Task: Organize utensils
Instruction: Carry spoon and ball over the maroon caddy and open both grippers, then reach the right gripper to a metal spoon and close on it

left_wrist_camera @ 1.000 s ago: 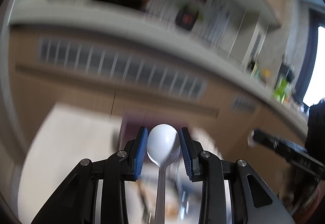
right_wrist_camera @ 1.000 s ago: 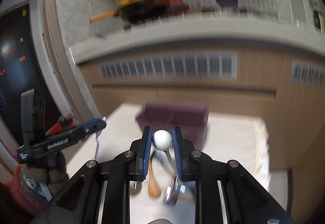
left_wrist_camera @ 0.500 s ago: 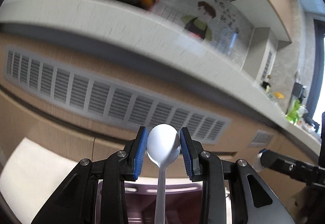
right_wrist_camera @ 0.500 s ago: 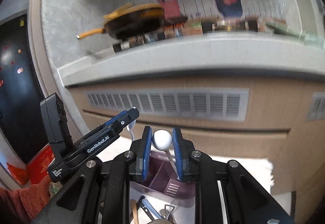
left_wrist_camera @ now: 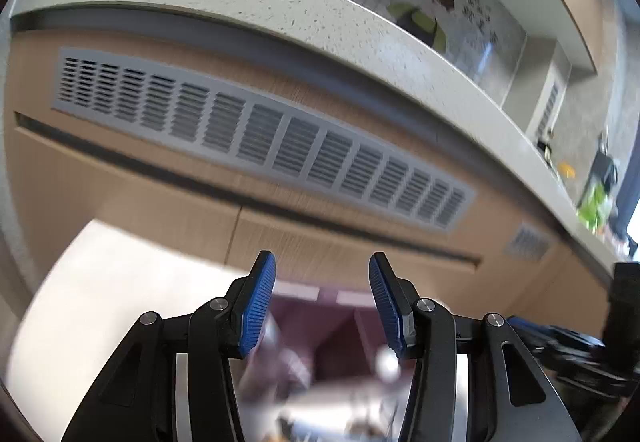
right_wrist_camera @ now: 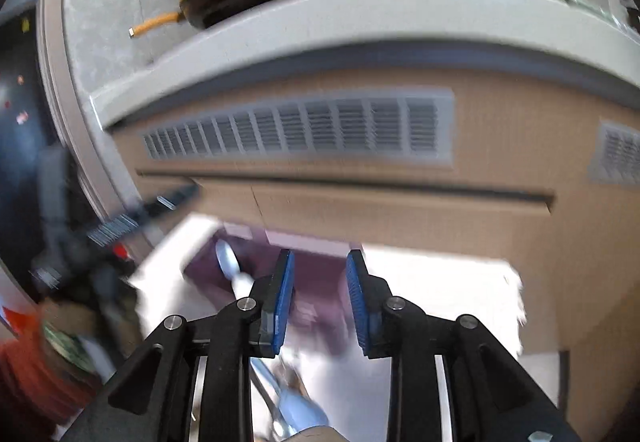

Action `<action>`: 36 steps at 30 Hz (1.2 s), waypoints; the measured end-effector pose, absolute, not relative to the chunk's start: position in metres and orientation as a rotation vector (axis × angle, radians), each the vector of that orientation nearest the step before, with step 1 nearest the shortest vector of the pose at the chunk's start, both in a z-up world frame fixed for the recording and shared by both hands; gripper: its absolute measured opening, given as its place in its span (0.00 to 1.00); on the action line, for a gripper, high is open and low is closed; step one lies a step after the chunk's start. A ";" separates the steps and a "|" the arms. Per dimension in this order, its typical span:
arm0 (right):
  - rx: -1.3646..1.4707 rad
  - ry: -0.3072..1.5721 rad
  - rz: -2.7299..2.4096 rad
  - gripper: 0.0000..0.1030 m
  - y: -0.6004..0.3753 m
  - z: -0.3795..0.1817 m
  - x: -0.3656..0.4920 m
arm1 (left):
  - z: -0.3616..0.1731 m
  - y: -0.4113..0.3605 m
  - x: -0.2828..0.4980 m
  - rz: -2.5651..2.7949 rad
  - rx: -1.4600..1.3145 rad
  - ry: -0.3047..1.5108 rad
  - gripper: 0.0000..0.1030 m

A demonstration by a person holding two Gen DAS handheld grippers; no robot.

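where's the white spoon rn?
Right wrist view, left of centre: the spoon lies in the purple bin's left side, just beyond the right tool's left finger.

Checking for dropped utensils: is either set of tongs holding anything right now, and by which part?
Nothing is held. The left tongs and right tongs are both opening with nothing between the pads, above the purple organizer.

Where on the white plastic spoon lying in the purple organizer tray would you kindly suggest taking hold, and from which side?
Probably its slim handle, from above on the near side of the purple organizer tray: the rounded bowl of the white plastic spoon points away and would likely slip, while the handle runs toward the right wrist camera.
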State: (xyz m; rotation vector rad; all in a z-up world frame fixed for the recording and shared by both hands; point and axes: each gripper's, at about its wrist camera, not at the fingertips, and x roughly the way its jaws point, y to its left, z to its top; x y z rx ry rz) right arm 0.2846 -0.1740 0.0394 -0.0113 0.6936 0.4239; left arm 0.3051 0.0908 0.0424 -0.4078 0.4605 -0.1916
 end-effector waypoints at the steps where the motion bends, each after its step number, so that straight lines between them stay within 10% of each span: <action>1: -0.009 0.742 0.404 0.25 -0.180 0.023 0.281 | 0.039 0.093 0.294 -0.190 -0.398 0.487 0.48; 13: 0.056 1.029 0.228 0.26 -0.221 -0.086 0.229 | -0.049 0.091 0.215 -0.157 -0.338 0.820 0.48; 36: -0.118 0.925 0.456 0.26 -0.135 -0.059 0.259 | -0.077 0.101 0.195 -0.172 -0.346 0.903 0.48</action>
